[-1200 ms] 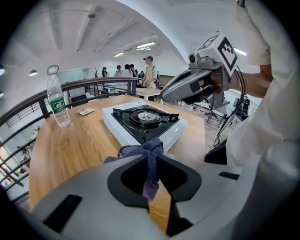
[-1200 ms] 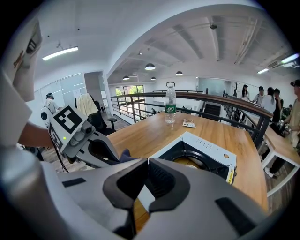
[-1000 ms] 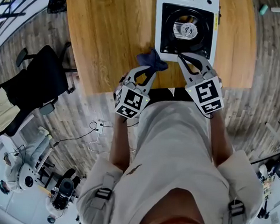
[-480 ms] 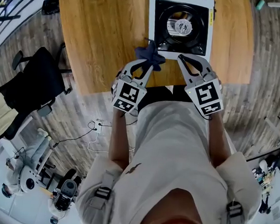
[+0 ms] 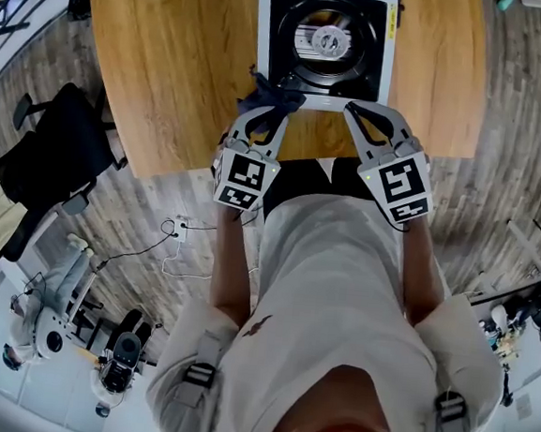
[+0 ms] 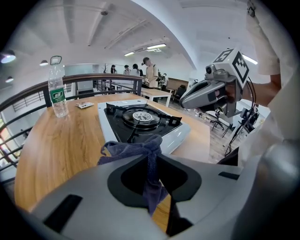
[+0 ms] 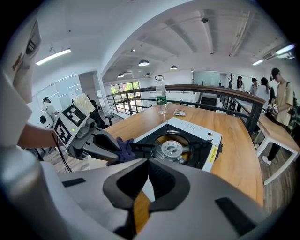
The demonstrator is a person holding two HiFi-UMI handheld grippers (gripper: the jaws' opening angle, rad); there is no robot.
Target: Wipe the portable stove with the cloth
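Observation:
The portable stove (image 5: 324, 38) is white with a black top and round burner, and it sits on the wooden table (image 5: 184, 71). My left gripper (image 5: 267, 107) is shut on a dark blue cloth (image 5: 265, 92), which is bunched at the stove's near left corner. In the left gripper view the cloth (image 6: 136, 146) hangs down between the jaws of the left gripper (image 6: 153, 157), in front of the stove (image 6: 140, 121). My right gripper (image 5: 350, 107) is shut and empty, its tip at the stove's near edge. The right gripper view shows the right gripper (image 7: 147, 160), the stove (image 7: 185, 145) and the held cloth (image 7: 125, 149).
A water bottle (image 6: 57, 89) stands on the table beyond the stove, with a small flat item (image 6: 85, 105) beside it. The table's near edge (image 5: 209, 163) lies under both grippers. A black office chair (image 5: 55, 149) stands at the left. People (image 6: 150, 74) stand behind a railing.
Both grippers have moved forward and a little down toward the stove. The cloth has gone from the bare table up to the stove's near left corner. The right jaws stay shut.

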